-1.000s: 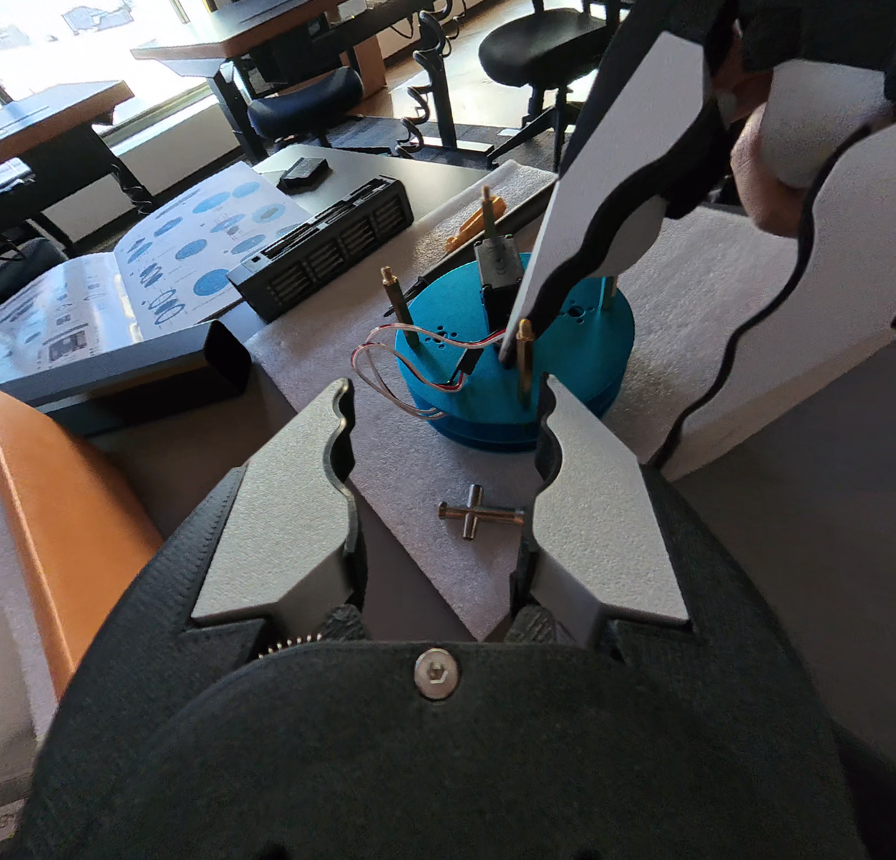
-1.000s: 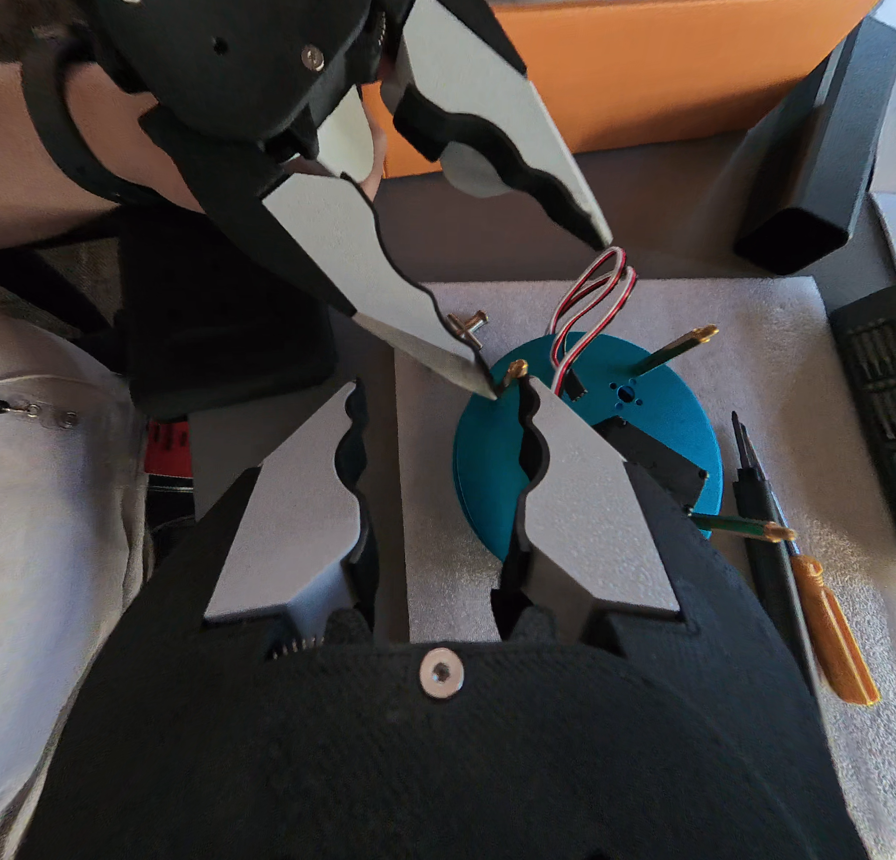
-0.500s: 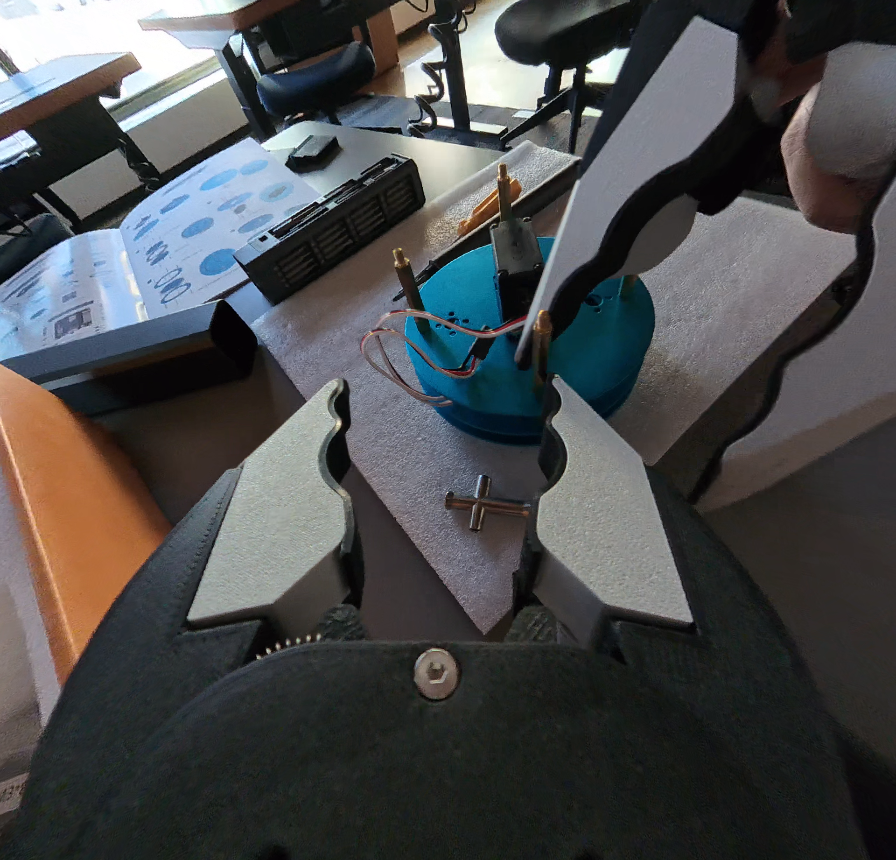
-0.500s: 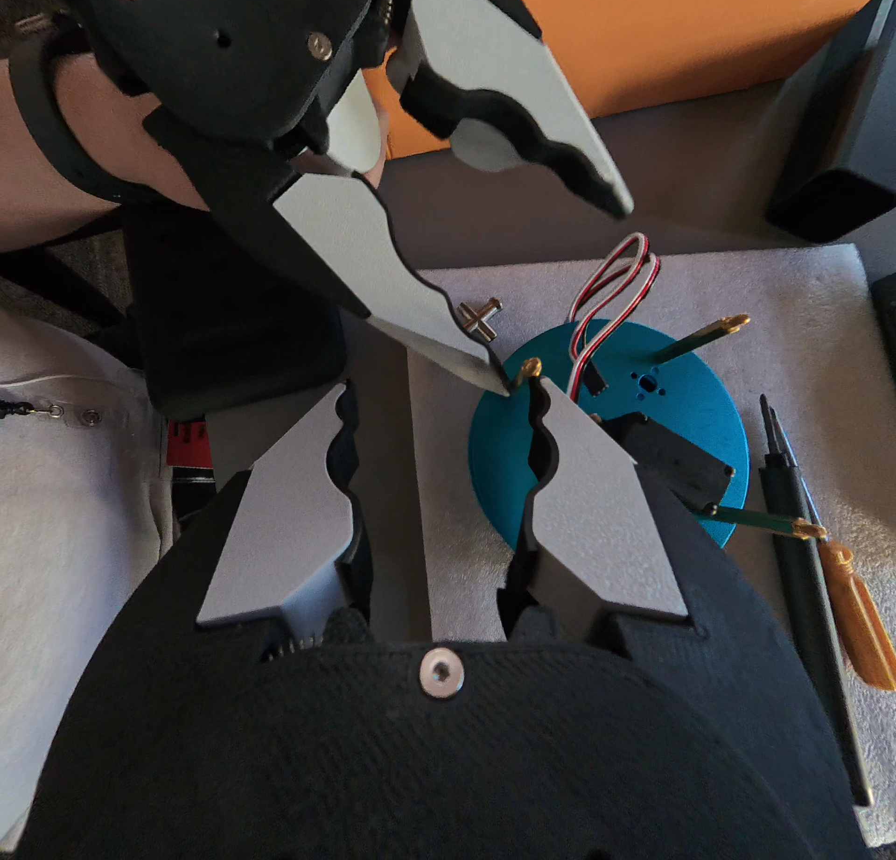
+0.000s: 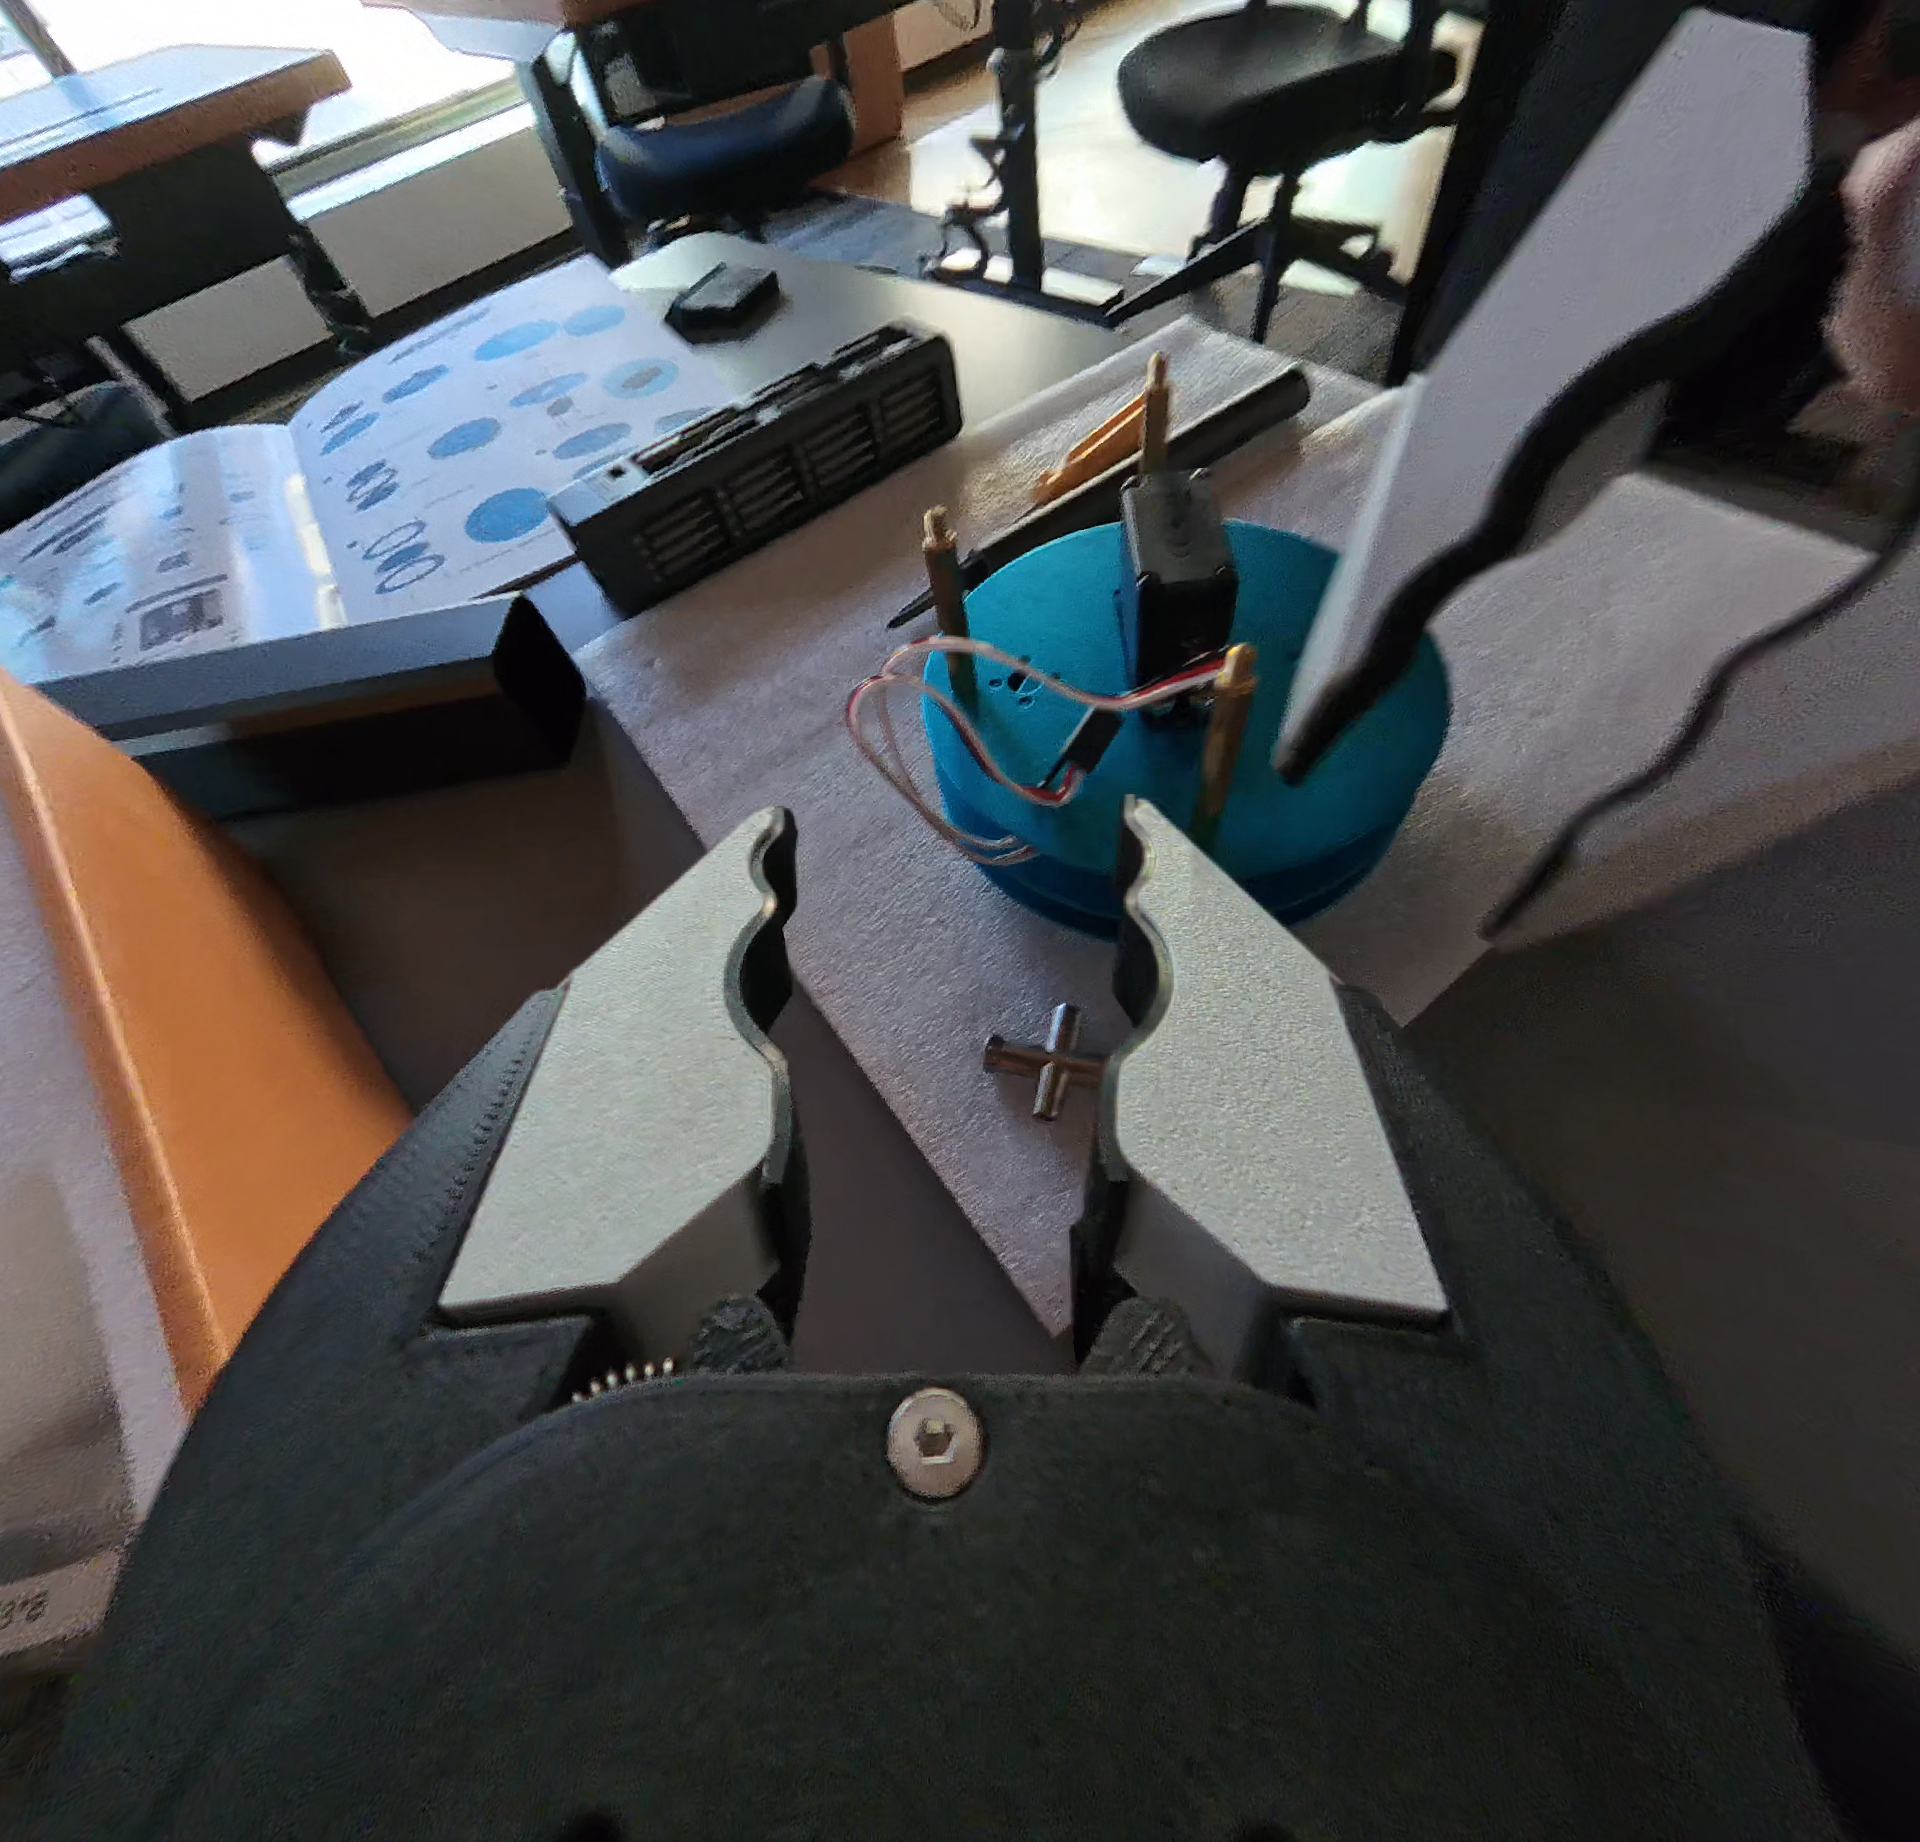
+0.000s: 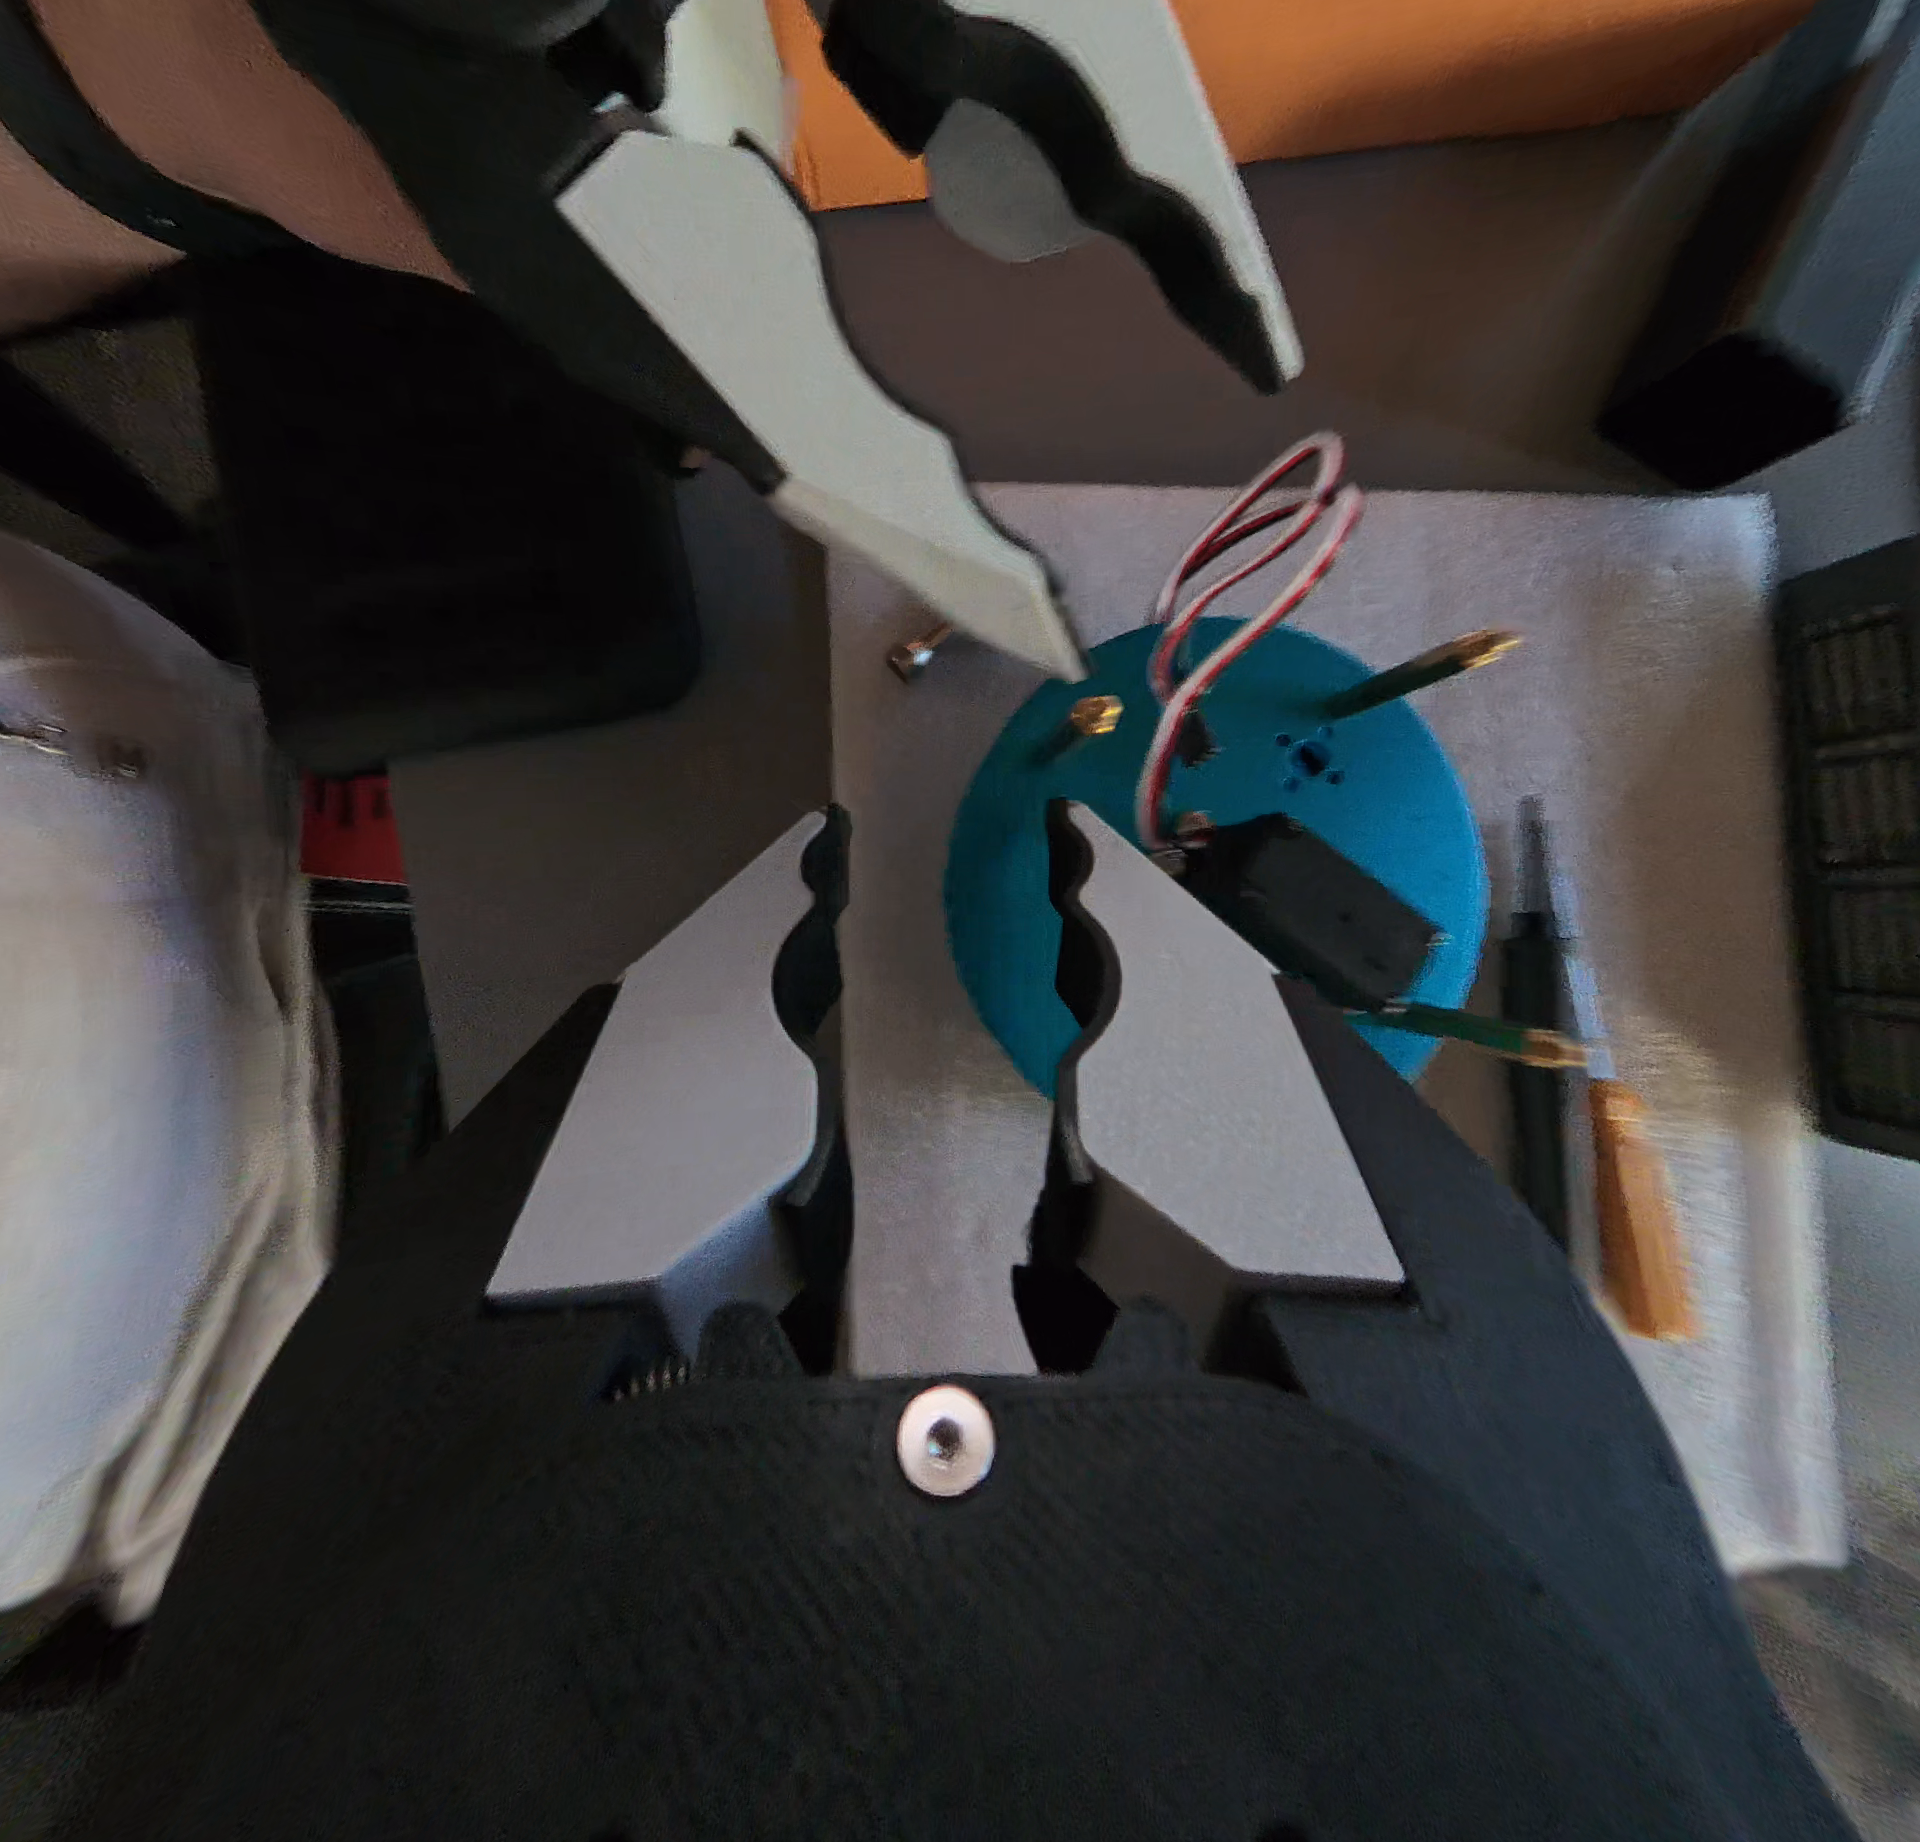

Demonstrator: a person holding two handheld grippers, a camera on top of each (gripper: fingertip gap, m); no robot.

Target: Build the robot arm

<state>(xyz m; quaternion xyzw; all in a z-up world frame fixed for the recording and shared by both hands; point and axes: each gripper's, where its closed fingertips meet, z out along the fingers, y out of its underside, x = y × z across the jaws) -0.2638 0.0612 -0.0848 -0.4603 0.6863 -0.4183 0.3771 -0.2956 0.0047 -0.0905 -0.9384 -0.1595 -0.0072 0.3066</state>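
On the white foam sheet [image 5: 790, 712] covering the counter, a round blue metal base [image 5: 1351, 753] with upright brass standoffs [image 5: 1224, 727] and a black servo [image 5: 1169, 566] is sitting, probably rigid and fairly heavy. Both left tongs [image 5: 951, 836] and right tongs [image 6: 945, 816] are hovering wide and empty, each with one finger beside the nearest standoff. That slim standoff is looking like the surest grip, its loose red-and-white wires [image 6: 1236, 587] the fragile part.

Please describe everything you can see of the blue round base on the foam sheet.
The blue round base is a thick disc, apparently two stacked layers, matte like anodised metal, lying flat on the grey foam sheet. Brass standoffs rise from it; small holes mark its top. A black servo with red-white-black wires stands on it. No gripper visibly touches it; both hover open nearby.
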